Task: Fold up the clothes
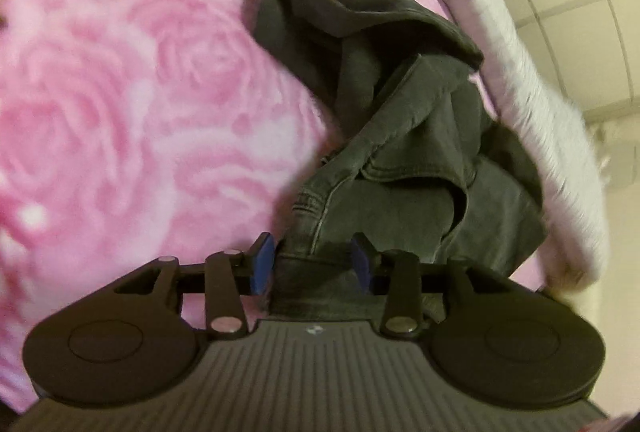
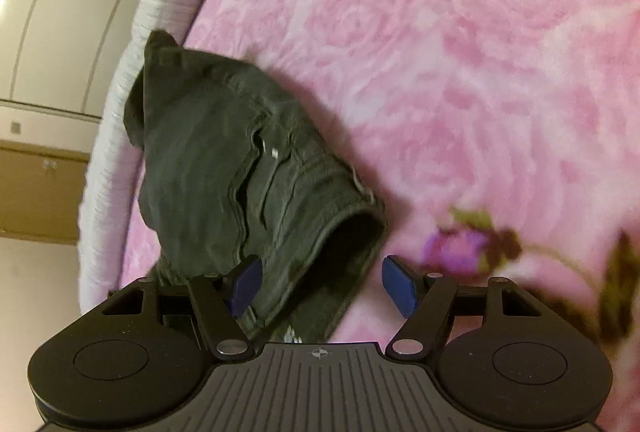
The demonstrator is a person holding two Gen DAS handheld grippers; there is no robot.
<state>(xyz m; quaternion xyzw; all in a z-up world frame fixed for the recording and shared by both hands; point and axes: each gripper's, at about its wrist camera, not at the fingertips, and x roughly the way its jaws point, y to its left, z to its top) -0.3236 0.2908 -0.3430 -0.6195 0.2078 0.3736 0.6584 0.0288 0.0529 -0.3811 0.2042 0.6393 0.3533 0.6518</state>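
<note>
Dark grey-green denim shorts [image 1: 404, 136] lie crumpled on a pink rose-patterned bedcover [image 1: 140, 92], near the bed's edge. My left gripper [image 1: 313, 264] has its blue pads closed on a bunched seam end of the shorts, with cloth filling the gap between them. In the right wrist view the shorts [image 2: 224, 160] lie in a heap with an open leg or waist hole facing the camera. My right gripper [image 2: 322, 282] is open, its left pad over the cloth and its right pad over the bedcover; nothing is held.
A white fuzzy bed border [image 1: 532, 120] runs along the edge beside the shorts, also in the right wrist view [image 2: 120, 104]. Beyond it are pale wall panels [image 2: 60, 12] and a wooden cabinet [image 2: 40, 188]. A purple flower print [image 2: 460, 244] marks the cover.
</note>
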